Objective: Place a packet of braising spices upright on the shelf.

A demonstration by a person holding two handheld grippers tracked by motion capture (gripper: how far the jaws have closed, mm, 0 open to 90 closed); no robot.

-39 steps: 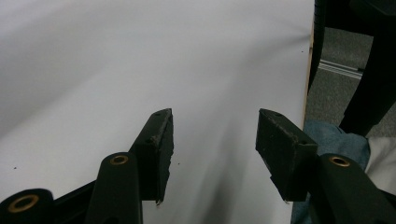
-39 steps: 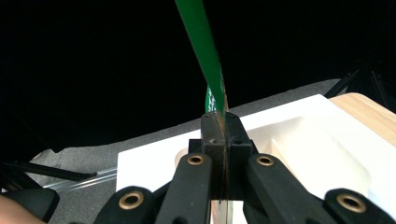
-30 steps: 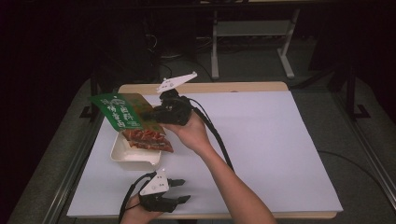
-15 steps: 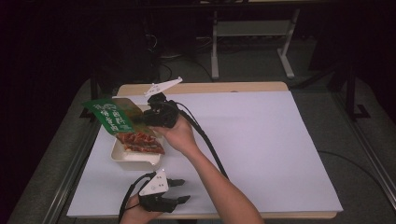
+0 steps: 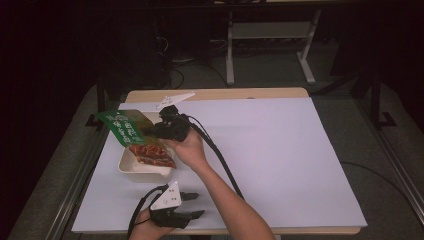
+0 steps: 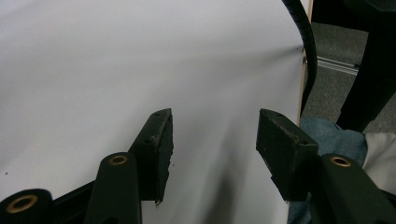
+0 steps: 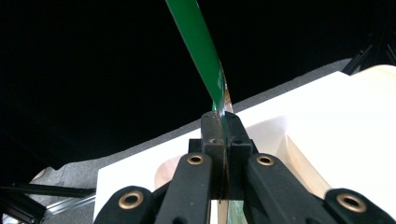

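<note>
Nearest the person, at the front edge of the white sheet [image 5: 280,165] that covers the table, the left gripper [image 5: 192,206] lies low on the sheet, held in the left hand [image 5: 145,231], on the near side of the tray [image 5: 131,167]. Its jaws stand apart with nothing between them; in the left gripper view the left gripper [image 6: 215,140] shows its two black pads with bare white sheet in the gap. A grey three-cornered plate rides on top of it, and its cable loops around its left side.

Just beyond it, on the left part of the sheet, the shallow cream tray rests flat. A heap of reddish-brown food [image 5: 151,154] lies in the tray, toward its right side.

Above the far end of the tray, the right gripper [image 5: 150,131] is held in the right hand [image 5: 187,147], whose forearm reaches in from the bottom edge across the sheet, passing to the right of the tray. Its jaws are pressed together on a green packet [image 5: 125,127]. The packet hangs tilted over the tray's far left corner, its printed green face turned upward and its mouth end toward the food. In the right gripper view the packet [image 7: 198,44] is seen edge-on, rising as a thin green strip from the clamped right gripper [image 7: 223,126], with the tray's pale rim below. The black cable trails from this gripper back along the forearm, to the right of the tray.
</note>
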